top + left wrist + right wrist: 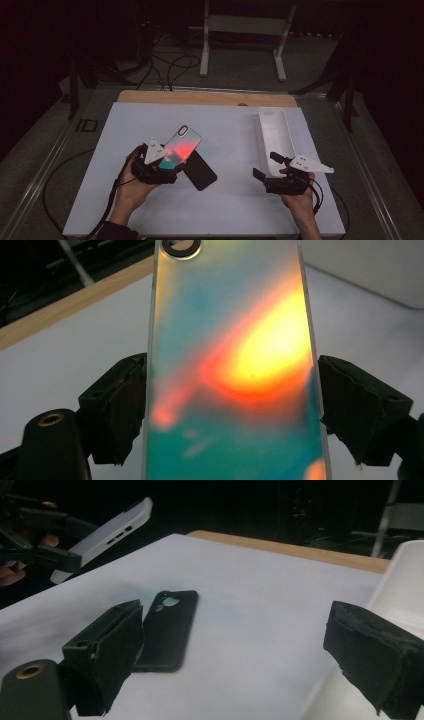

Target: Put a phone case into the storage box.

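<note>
An iridescent phone case, glowing red and teal, is held tilted above the white table. My left gripper is shut on it. In the left gripper view the case fills the gap and both pads press on its long edges. A black phone case lies flat on the table just right of that gripper, its camera cutout facing up. My right gripper stands open at the near end of a white tray, nothing between its fingertips.
The white tray lies lengthwise at the table's right side. A wooden strip runs along the far edge of the white board. Cables and a white frame stand on the floor beyond. From the right gripper view, the raised case shows at upper left.
</note>
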`<state>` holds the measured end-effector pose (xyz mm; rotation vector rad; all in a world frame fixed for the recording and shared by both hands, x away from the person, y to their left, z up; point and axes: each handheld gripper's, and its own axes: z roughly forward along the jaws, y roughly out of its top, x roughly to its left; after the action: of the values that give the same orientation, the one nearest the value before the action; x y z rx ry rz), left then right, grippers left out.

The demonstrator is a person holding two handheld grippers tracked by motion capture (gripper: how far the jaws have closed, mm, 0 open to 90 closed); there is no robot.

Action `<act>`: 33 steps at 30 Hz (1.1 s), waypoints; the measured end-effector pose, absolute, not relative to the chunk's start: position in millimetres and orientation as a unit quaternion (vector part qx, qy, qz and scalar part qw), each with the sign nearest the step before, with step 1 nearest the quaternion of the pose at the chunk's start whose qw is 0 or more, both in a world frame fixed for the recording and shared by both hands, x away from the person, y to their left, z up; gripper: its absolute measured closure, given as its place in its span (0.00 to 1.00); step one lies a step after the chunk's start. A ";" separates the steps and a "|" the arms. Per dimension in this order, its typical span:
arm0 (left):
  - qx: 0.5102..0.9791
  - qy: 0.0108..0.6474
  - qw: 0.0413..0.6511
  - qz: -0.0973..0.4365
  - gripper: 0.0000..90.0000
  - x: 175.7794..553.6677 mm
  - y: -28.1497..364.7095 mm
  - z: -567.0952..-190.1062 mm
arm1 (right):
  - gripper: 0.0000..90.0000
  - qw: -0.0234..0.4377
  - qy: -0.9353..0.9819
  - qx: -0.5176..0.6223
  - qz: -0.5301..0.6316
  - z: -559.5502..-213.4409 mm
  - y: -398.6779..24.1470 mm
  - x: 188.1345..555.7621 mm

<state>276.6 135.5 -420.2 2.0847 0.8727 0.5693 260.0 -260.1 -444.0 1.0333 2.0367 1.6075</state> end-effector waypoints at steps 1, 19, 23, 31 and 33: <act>0.825 0.335 0.395 0.225 0.19 275.4 130.3 -418.3 | 0.10 0.169 0.721 0.359 0.568 -442.0 -256.8 260.1; 0.842 0.272 0.413 0.218 0.19 265.7 81.9 -415.0 | 0.10 0.109 0.724 0.331 0.596 -424.5 -218.4 271.2; 0.843 0.260 0.417 0.218 0.19 262.1 73.3 -415.4 | 0.10 0.096 0.732 0.322 0.592 -421.0 -205.5 274.1; 0.849 0.244 0.417 0.213 0.19 256.7 62.3 -419.4 | 0.17 0.059 0.741 0.324 0.586 -421.9 -193.4 281.7; 0.849 0.241 0.418 0.213 0.19 255.9 60.2 -419.4 | 0.25 0.054 0.744 0.328 0.579 -421.9 -190.9 282.6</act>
<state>255.9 60.2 -419.4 2.1306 0.6044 0.5354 282.6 -190.9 -421.9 0.9970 2.2601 1.7603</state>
